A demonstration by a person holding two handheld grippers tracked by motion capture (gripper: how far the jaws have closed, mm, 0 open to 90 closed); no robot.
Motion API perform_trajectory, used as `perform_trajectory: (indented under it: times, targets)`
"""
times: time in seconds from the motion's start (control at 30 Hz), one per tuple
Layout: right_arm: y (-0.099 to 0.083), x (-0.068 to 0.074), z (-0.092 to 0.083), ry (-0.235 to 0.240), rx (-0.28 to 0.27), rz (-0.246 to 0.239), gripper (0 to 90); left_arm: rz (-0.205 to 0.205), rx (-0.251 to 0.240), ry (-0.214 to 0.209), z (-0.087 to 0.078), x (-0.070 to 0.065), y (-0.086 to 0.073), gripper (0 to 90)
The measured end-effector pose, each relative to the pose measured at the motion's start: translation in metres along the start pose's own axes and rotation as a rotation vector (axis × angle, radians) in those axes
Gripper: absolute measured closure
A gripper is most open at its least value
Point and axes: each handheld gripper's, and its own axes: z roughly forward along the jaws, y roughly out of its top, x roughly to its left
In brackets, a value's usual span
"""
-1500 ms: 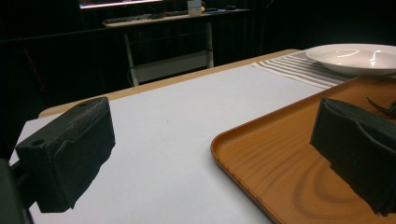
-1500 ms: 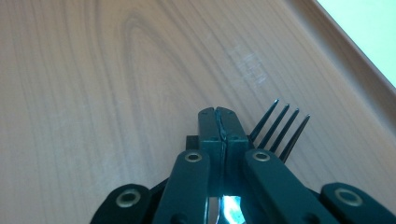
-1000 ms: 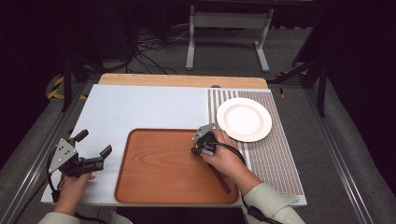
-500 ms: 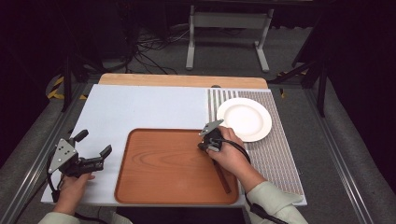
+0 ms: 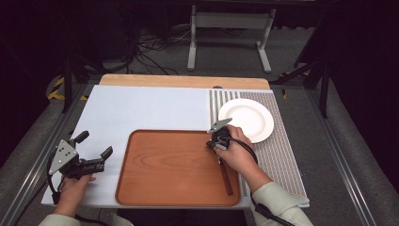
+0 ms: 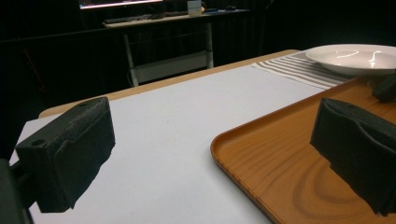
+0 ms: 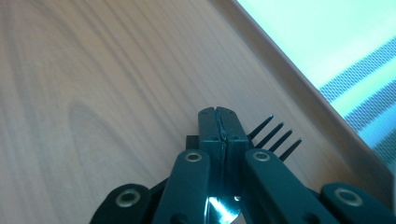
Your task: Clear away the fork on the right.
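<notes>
Fork [image 7: 275, 135] pinched in the right tongs [image 7: 219, 122]: in the right gripper view the two black jaws are pressed together at lower centre of the frame, with four dark tines sticking out just to their right and a shiny metal patch showing below the tips. The tines hang close over the wooden tray [image 7: 93, 84]; whether they touch the wood cannot be told. The tray rim runs diagonally across the upper right of that frame, with the striped mat [image 7: 369, 88] beyond it. In the high view the right tongs [image 5: 218, 141] sit right of centre, over the tray's [image 5: 164, 169] upper right corner, with the hand gripping the tool from below and a dark brown handle [image 5: 226, 176] trailing toward the lower edge of the frame along the tray's right side. White plate [image 5: 246, 119] lies on the striped mat [image 5: 282, 155] just up and right of those tongs, not touching them. Left tongs [image 5: 96, 155] are at lower left of the high view, over the pale sheet [image 5: 150, 108] covering the worktop, left of the tray. In the left gripper view those jaws are spread wide with nothing between them, the tray's corner [image 6: 261, 158] and the plate [image 6: 355, 57] visible at right.
</notes>
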Motion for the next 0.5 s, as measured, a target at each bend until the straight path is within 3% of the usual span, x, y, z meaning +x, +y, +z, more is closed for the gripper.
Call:
perform_trajectory:
  times: [0.5]
  targets:
    - [-0.011,-0.014,-0.009,-0.048,0.015,0.039,90.0,0.000,0.004,0.001,0.001,-0.001,0.000,0.3]
